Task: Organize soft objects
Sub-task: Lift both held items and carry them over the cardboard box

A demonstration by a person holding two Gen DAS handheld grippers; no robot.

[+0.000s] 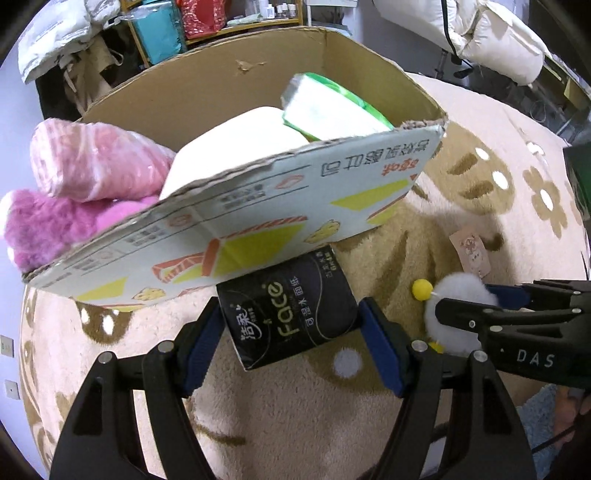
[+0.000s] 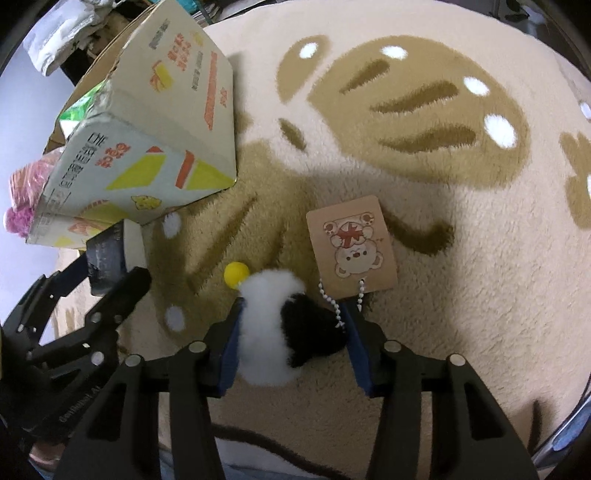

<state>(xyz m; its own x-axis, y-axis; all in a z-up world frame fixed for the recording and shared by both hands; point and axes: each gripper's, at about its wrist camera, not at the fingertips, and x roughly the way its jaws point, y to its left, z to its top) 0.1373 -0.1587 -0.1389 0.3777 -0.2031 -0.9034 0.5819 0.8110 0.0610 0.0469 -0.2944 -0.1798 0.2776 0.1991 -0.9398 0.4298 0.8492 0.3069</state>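
My left gripper is shut on a black "Face" tissue pack, held just below the near wall of the open cardboard box. The box holds pink plush items, a white soft roll and a green-white pack. My right gripper is shut on a small white-and-black plush toy with a yellow ball; its bead chain leads to a bear-print tag on the rug. The toy also shows in the left wrist view.
A beige fluffy rug with brown patterns covers the surface. The box stands at its left side. White puffy jackets and cluttered shelves lie behind the box.
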